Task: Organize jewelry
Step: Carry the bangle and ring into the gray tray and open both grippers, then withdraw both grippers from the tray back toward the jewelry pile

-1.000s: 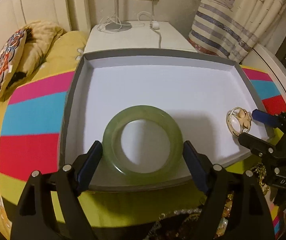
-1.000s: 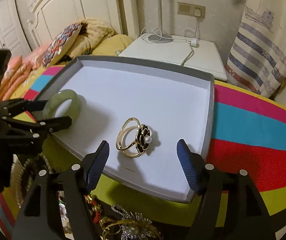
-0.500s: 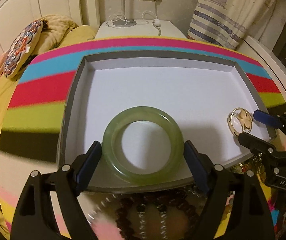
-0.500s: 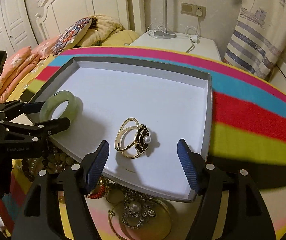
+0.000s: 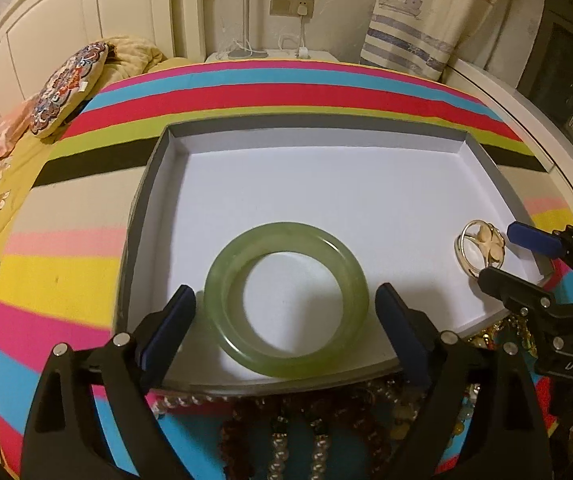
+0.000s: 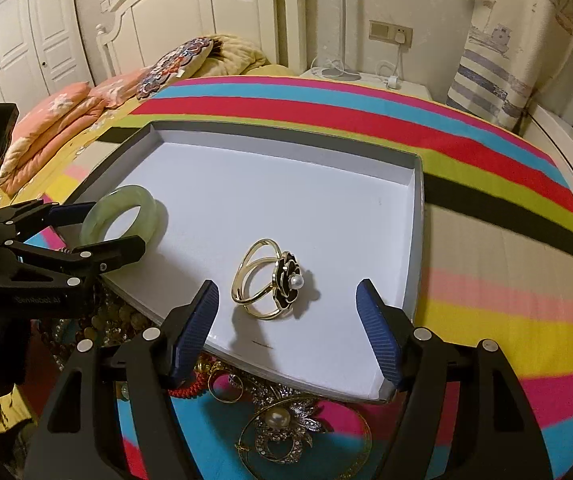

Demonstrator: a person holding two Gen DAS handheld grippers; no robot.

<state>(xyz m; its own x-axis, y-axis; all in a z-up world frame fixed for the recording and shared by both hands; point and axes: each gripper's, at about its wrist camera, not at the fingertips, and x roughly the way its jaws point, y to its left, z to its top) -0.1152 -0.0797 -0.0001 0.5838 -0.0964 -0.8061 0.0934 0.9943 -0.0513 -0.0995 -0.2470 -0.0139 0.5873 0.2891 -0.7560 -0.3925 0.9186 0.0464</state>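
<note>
1. Beaded and gilt loose jewelry (image 6: 278,420) lies heaped on the striped bedspread (image 6: 506,320), against the near edge of the shallow grey-walled white tray (image 5: 326,128).
2. Inside that edge, near the left corner, the pale green jade bangle (image 5: 214,280) lies flat between the left gripper (image 5: 286,312)'s opening jaws, pads clear of it.
3. Toward the right corner, the gold ring with a black flower and pearl (image 6: 274,280) sits untouched, just ahead of the right gripper (image 6: 288,312)'s parted jaws.

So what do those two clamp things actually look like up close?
Both grippers, left and right, are matte black plastic with silver rivets. Their fingers carry ribbed dark-blue pads. White lettering marks each body. No cables or sleeves show.
</note>
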